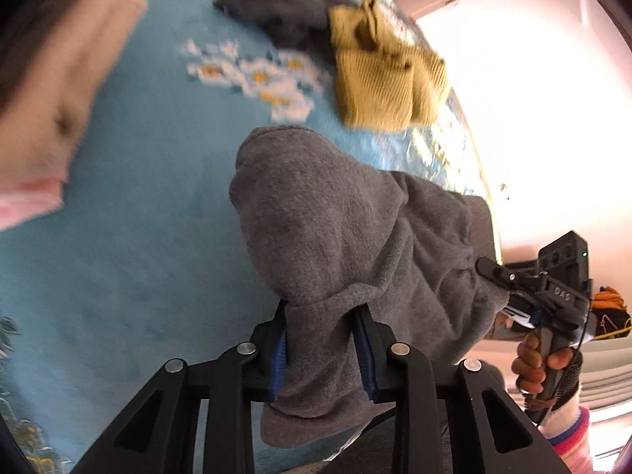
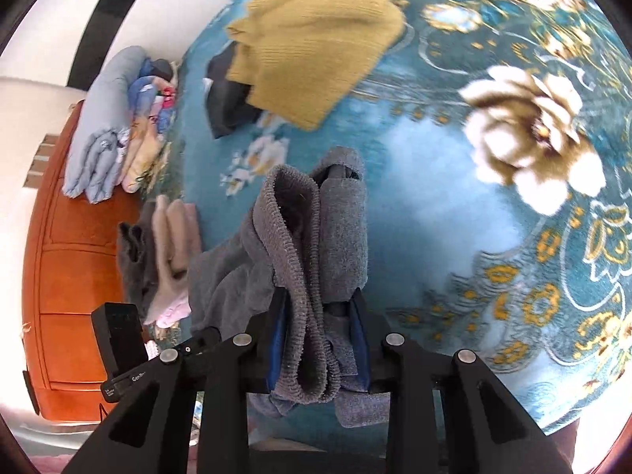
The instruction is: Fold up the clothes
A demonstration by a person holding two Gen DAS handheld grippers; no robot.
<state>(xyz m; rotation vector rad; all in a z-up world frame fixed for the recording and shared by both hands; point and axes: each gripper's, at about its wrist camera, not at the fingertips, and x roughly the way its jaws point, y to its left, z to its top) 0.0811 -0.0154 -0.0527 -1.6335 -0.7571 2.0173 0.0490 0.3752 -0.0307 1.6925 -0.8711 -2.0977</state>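
Left wrist view: both grippers, left gripper [image 1: 322, 349] and right gripper [image 2: 318, 341], clamp grey fleece garment [image 1: 347, 229]; soft, limp, bulky — best gripped at hems.

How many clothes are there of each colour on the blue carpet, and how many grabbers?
Grey garment held up by both grippers: 1
Mustard-yellow knit: 1
Dark garment under the yellow knit: 1
Folded grey piece: 1
Folded pale pink piece: 1
Grippers, left gripper and right gripper: 2
Total: 5 clothes, 2 grippers. The pile of bedding by the wall is not counted.
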